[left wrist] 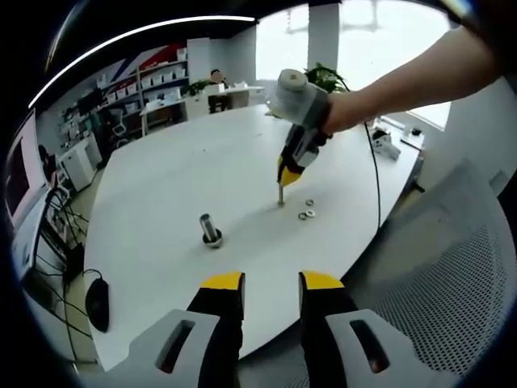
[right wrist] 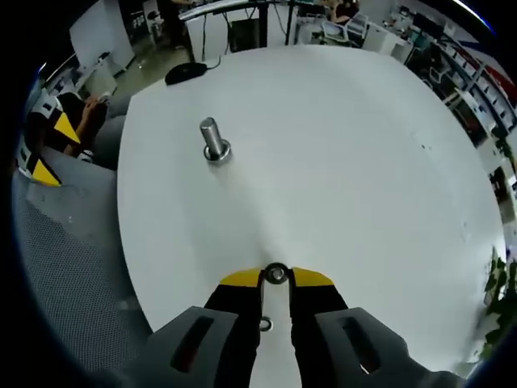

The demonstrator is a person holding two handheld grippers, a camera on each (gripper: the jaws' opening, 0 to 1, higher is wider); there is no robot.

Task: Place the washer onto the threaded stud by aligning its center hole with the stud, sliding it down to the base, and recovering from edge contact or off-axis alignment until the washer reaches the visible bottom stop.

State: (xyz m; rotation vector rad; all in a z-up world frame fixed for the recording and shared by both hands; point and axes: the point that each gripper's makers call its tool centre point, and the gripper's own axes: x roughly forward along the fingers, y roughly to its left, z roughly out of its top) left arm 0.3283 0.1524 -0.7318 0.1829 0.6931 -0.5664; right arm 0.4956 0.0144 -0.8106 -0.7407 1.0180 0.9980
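Now my right gripper point(right wrist: 276, 277) pinches a washer point(right wrist: 276, 274) over the white table point(right wrist: 363, 162); next, carry it far-left to the threaded stud point(right wrist: 213, 139), centring the hole. Left gripper point(left wrist: 271, 283) idles, parted.

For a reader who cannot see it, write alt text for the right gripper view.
The right gripper pinches a washer between its yellow tips above a white table. A threaded stud stands upright farther away.

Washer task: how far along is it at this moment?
Done: one washer already sits around the first stud's base. In hand: the right gripper is closed on the second stud, standing it on the table. Left: two loose washers lie beside it, unplaced; the left gripper is open, idle.
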